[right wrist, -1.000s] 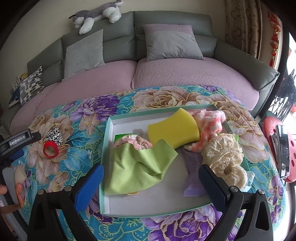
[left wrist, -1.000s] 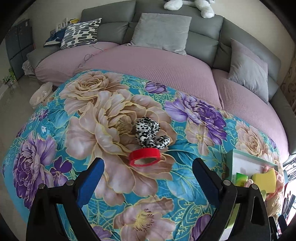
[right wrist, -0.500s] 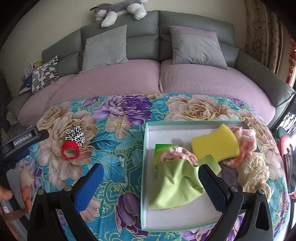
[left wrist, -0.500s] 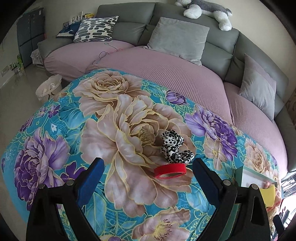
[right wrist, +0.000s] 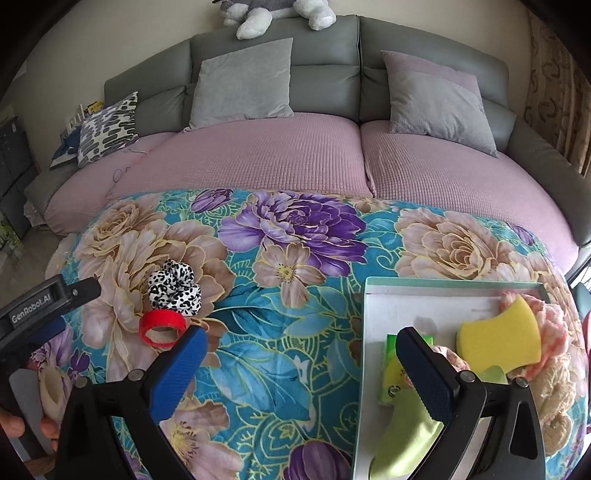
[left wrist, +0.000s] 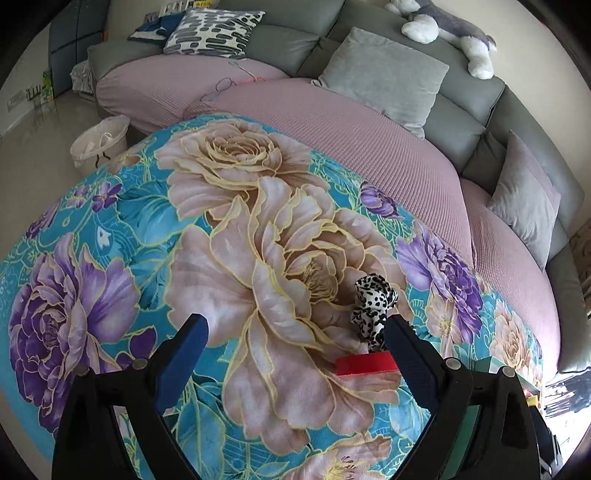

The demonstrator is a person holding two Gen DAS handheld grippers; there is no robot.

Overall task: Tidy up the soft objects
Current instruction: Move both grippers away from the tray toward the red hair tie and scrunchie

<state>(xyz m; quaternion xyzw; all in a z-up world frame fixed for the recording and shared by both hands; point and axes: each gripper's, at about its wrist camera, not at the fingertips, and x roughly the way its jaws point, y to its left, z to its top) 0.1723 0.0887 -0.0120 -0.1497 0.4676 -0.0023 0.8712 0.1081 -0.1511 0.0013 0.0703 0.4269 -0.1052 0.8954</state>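
Observation:
A black-and-white spotted scrunchie [left wrist: 373, 308] [right wrist: 174, 284] lies on the floral cloth, touching a red tape roll [left wrist: 366, 363] [right wrist: 162, 326]. My left gripper [left wrist: 295, 338] is open and empty; the scrunchie and roll sit just inside its right finger. My right gripper [right wrist: 297, 350] is open and empty, over the cloth between the roll and the white tray [right wrist: 424, 295]. The tray holds a yellow sponge [right wrist: 498, 338], a green cloth [right wrist: 410, 435], pink and cream knits [right wrist: 554, 332] and a green packet [right wrist: 391, 365].
A grey sofa with pink seat covers [right wrist: 295, 155] curves behind the table, with grey cushions [right wrist: 240, 85] and a plush dog [left wrist: 443, 26] on its back. A white basket [left wrist: 99, 144] stands on the floor at the left. The left gripper's body [right wrist: 40, 306] shows at the left edge.
Both grippers swung left. The scrunchie and roll shifted right in the left view; the tray slid to the right edge in the right view. Both grippers stayed open.

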